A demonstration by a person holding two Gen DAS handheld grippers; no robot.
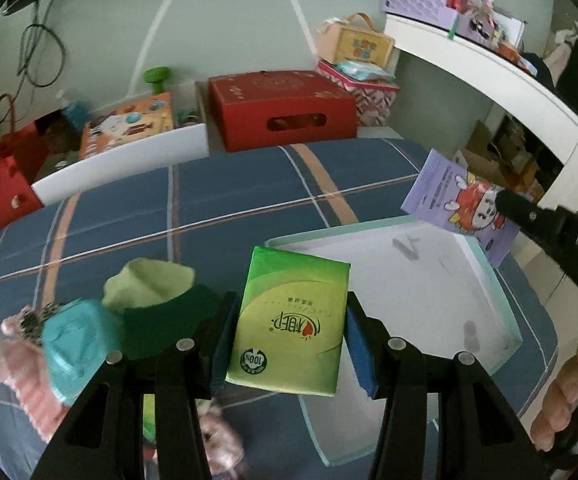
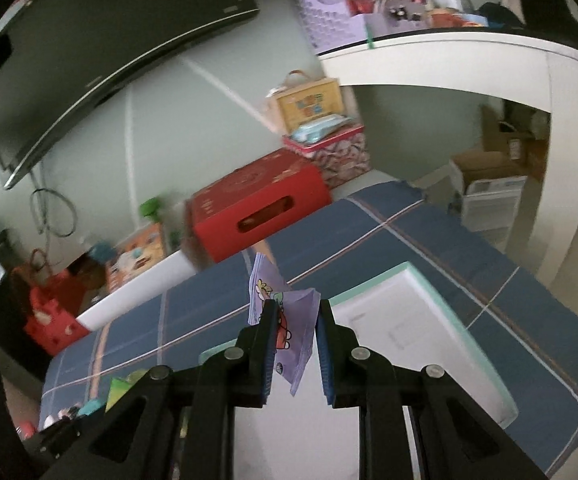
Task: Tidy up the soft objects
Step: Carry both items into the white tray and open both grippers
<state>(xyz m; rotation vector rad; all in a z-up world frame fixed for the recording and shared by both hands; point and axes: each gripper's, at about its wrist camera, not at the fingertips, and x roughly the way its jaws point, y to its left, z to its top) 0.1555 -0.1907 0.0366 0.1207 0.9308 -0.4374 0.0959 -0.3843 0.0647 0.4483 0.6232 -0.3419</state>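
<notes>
My left gripper (image 1: 287, 312) is shut on a green tissue pack (image 1: 289, 320), held above the near left corner of a shallow white tray with a mint rim (image 1: 501, 288) on the blue plaid bed. My right gripper (image 2: 295, 308) is shut on a purple cartoon-printed soft pack (image 2: 289, 320), carried above the tray (image 2: 441, 280); in the left wrist view that pack (image 1: 461, 204) hangs over the tray's far right corner with a black fingertip (image 1: 507, 200) on it. Left of the tissue pack lie a green and pale-yellow cloth (image 1: 157, 296), a teal item (image 1: 75, 340) and pink striped socks (image 1: 29, 376).
A red cardboard box (image 1: 285, 108) and patterned boxes stand on a ledge beyond the bed. A white curved desk (image 1: 509, 84) rises at the right, a dark TV (image 2: 101, 52) hangs on the wall. A person's fingers (image 1: 561, 408) hold the right gripper's handle.
</notes>
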